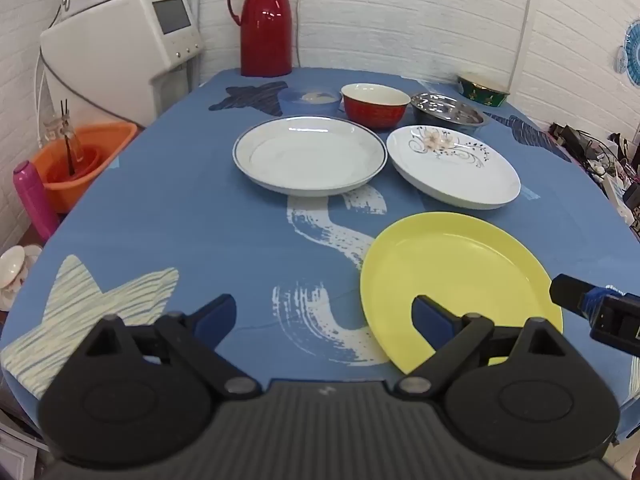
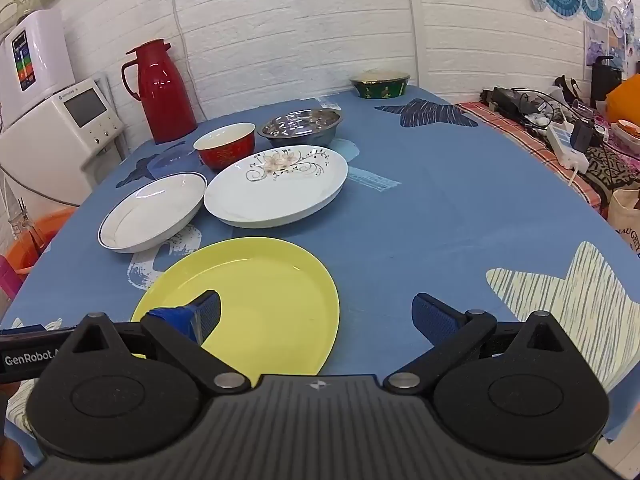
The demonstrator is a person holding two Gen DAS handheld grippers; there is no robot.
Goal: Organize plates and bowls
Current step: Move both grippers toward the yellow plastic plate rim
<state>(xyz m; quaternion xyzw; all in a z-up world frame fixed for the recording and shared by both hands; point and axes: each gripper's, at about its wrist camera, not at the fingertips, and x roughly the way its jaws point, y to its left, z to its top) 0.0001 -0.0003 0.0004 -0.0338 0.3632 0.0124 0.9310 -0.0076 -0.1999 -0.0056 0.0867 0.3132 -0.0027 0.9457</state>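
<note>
A yellow plate (image 1: 460, 284) (image 2: 256, 304) lies nearest on the blue tablecloth. Behind it sit a white blue-rimmed plate (image 1: 310, 156) (image 2: 154, 210) and a white flower-patterned plate (image 1: 454, 164) (image 2: 276, 182). Farther back stand a red bowl (image 1: 375, 104) (image 2: 225, 145), a steel dish (image 1: 447, 109) (image 2: 301, 123), a pale blue bowl (image 1: 309, 101) and a green bowl (image 1: 482, 90) (image 2: 380, 84). My left gripper (image 1: 324, 320) hovers open, its right finger over the yellow plate's near rim. My right gripper (image 2: 316, 316) is open too, its left finger above that plate.
A red thermos jug (image 1: 266, 24) (image 2: 162, 92) stands at the table's far left. A white appliance (image 1: 120, 52) and an orange basin (image 1: 80, 160) are off the left edge. Cables and a power strip (image 2: 568, 148) clutter the right side.
</note>
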